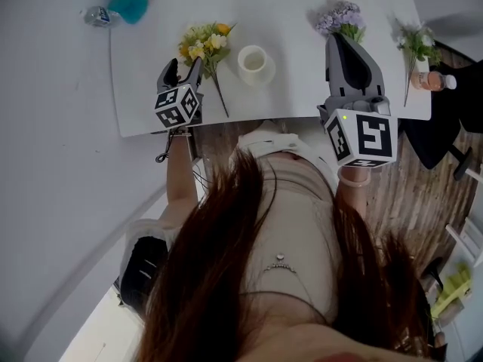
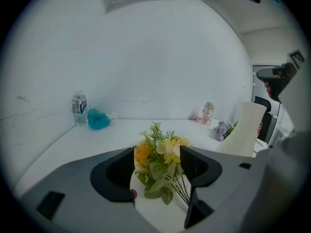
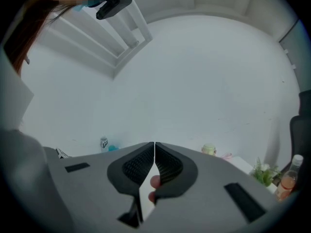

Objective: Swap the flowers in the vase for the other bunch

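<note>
Holds the left gripper (image 2: 157, 152) with jaws spread wide, pads on either side of a bunch of yellow and orange artificial flowers with green leaves (image 1: 205, 44) but pressing on none of it. Leaves that bunch lying flat on the white table (image 1: 294, 2) just left of the tall white ceramic vase (image 1: 241, 60), stems pointing to the near edge. Carries the right gripper (image 3: 154, 152) closed pad against pad, nothing clamped between, raised and pointing almost level to the right of the vase, tips near a bunch of lilac artificial flowers (image 1: 339, 17) lying on the table. Finds no stems in the vase: bare mouth in the head view, bare neck in the left gripper view. Reads as the middle of the swap, vase emptied and not yet refilled. Cannot settle from this alone which bunch goes in; probably the lilac one, given the open jaws over the yellow. Calls next for opening the right jaws, dipping to the lilac stems, closing below the blooms, tipping the bunch upright and threading it into the vase's mouth without knocking it. Further right of the vase, a green sprig (image 1: 417, 44) and a pink-drink bottle (image 1: 435, 81).
</note>
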